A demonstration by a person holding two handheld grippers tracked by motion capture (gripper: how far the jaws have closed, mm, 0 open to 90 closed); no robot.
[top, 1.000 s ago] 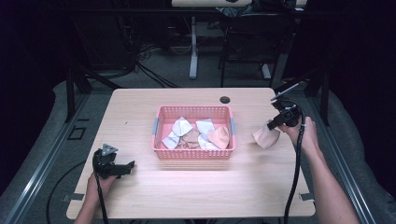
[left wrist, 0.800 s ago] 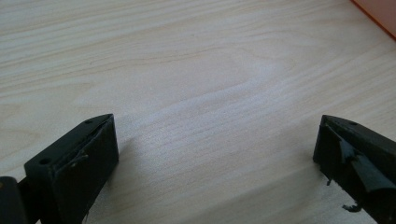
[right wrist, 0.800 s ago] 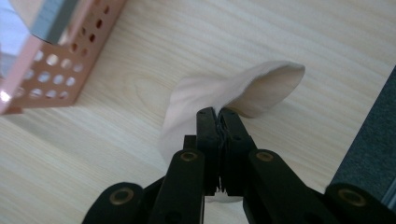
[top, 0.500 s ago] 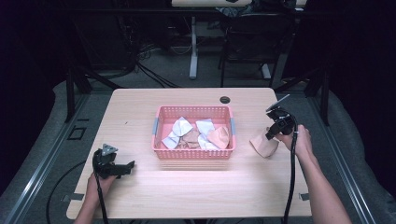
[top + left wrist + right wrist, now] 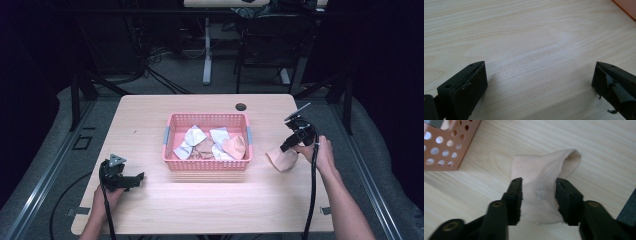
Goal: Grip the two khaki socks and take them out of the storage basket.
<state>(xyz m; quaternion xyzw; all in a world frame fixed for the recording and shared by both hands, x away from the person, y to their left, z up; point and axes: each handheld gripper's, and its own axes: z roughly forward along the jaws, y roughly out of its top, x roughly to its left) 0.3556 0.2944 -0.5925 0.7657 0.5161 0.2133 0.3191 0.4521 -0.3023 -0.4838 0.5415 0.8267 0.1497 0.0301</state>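
The pale wooden table (image 5: 210, 210) takes up most of the high view, with long straight grain and a small round cable hole (image 5: 241, 107) near its far edge. At its middle stands a pink plastic basket (image 5: 208, 163) with perforated walls, holding crumpled white and peach socks (image 5: 210, 145); wide bare wood lies on every side of it.

Right of the basket, clear of its wall and close to the table's right edge, a beige sock (image 5: 281, 159) lies on the wood. The right gripper view shows what the high view cannot: the sock (image 5: 541, 192) is soft knit, creased, its open cuff curled upward, and the basket's corner (image 5: 446, 145) sits well apart from it. The right gripper (image 5: 538, 195) stands over the sock with its jaws just opened part way; the cloth lies slack between them, flanked but not pinched.

The left gripper (image 5: 120, 175) rests near the front left edge. Its own view shows the left gripper (image 5: 539, 82) spread wide over bare wood, gripping nothing.
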